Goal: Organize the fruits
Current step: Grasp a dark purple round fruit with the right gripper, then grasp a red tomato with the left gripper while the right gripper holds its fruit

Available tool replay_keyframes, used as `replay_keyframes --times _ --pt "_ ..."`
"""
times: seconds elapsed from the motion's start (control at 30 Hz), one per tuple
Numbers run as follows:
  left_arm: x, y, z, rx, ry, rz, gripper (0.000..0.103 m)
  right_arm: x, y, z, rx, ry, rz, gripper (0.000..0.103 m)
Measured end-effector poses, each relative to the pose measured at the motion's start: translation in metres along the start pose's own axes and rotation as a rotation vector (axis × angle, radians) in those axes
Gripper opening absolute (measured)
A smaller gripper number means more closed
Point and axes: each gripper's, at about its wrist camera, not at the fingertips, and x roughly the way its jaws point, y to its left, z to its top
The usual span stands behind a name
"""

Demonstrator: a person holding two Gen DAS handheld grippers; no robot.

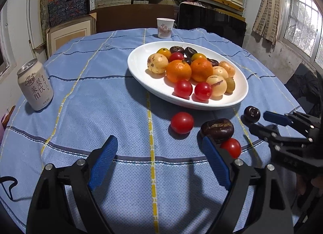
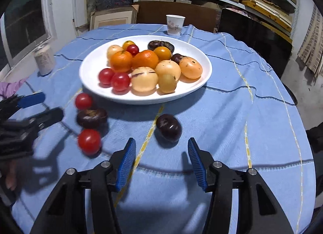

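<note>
left tool (image 1: 159, 153) agape, right tool (image 2: 160, 154) narrower (both empty)

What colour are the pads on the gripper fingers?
Blue, ribbed pads on black fingers; clearest in the right wrist view.

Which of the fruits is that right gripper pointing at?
Start at the white plate heaped with fruit. Four pieces lie loose on the blue cloth before it. It is the dark glossy plum, alone just ahead of the right gripper; the others cluster leftward.
</note>
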Motion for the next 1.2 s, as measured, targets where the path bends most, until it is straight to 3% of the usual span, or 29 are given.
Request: replay_keyframes --times 0.07,0.23,0.4,0.5,0.67,0.83,1.03,1.07,1.1,1.13,1.17,1.2 --pt "0.000 0.000 0.000 0.000 0.004 -0.002 0.084 0.005 -0.004 0.005 0.013 -0.004 0.002 0.050" --pt "0.002 0.000 0.000 0.001 0.009 -0.004 0.084 0.015 -0.005 0.007 0.036 0.032 0.076 0.030" --pt "0.002 -0.002 0.000 0.012 0.009 -0.012 0.084 0.004 -0.005 -0.002 0.044 0.015 0.092 0.030" --pt "-0.002 -0.007 -0.001 0.037 -0.007 -0.038 0.084 -0.011 -0.014 -0.009 0.088 -0.038 0.102 0.030" --pt "-0.008 -0.035 -0.006 0.152 -0.016 -0.075 0.084 -0.032 -0.019 -0.017 0.106 -0.115 0.012 0.030" --pt "-0.001 -0.063 -0.010 0.168 0.059 -0.079 0.084 -0.037 -0.020 -0.021 0.111 -0.130 -0.007 0.030" --pt "0.006 -0.079 -0.012 0.147 0.090 -0.071 0.081 -0.039 -0.028 -0.023 0.140 -0.143 -0.005 0.030" --pt "0.009 -0.081 -0.012 0.145 0.100 -0.077 0.072 -0.039 -0.029 -0.023 0.144 -0.143 -0.002 0.030" --pt "0.011 -0.083 -0.012 0.143 0.115 -0.091 0.055 -0.039 -0.029 -0.024 0.148 -0.142 0.000 0.031" --pt "0.016 -0.084 -0.012 0.140 0.137 -0.106 0.045 -0.039 -0.030 -0.024 0.152 -0.142 0.001 0.031" --pt "0.020 -0.085 -0.012 0.138 0.156 -0.109 0.038 -0.039 -0.032 -0.025 0.159 -0.142 0.000 0.031" --pt "0.019 -0.085 -0.011 0.134 0.147 -0.110 0.038 -0.040 -0.033 -0.025 0.165 -0.141 0.000 0.031"
